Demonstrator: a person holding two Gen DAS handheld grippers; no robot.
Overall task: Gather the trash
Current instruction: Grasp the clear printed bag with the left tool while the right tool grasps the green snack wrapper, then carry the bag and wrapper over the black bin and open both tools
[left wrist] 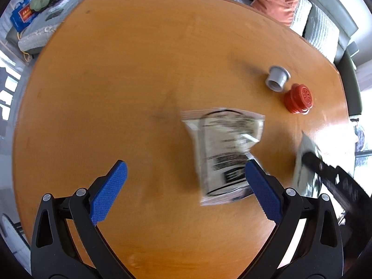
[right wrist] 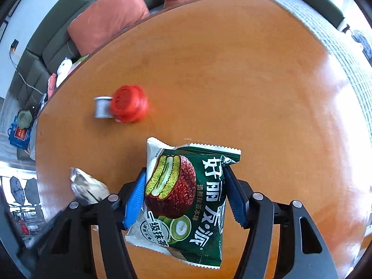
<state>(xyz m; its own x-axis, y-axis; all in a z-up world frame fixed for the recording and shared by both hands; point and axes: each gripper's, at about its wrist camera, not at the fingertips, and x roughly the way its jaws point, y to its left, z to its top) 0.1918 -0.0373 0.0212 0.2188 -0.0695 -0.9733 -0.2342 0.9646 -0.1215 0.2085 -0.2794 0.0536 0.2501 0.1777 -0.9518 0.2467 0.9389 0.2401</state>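
Trash on the round orange-brown wooden table [left wrist: 139, 69] consisted of two flat snack packets, with a small grey plastic cup [left wrist: 277, 78] and a red ribbed plastic cap [left wrist: 298, 101] standing just beside each other farther off. The green-and-white foil snack wrapper printed with a chocolate pie [right wrist: 186, 200] sat between the blue pads of the right gripper [right wrist: 186, 193]; the jaws stood narrowed about the packet's middle and the film bulged between them, which read as a pinch across its width, though the contact on the right pad was partly hidden by the wrapper. The wrapper appeared light, thin and slick, probably crinkling and sliding under a loose hold, so a grip across the puffed middle or on a crimped end seam was judged the safest. The silver-white foil packet with black printing [left wrist: 225, 155] lay flat on the table, near the middle and slightly right in the left wrist view. The left gripper [left wrist: 186, 186] stood spread wide above the table with nothing between its pads; its right pad overlapped the packet's near corner in the view, and contact could not be confirmed because of blur. That packet was judged equally light and soft; lying flat, it offered little edge, so a raised corner or crimped seam was the likely hold. Crushing posed little risk.
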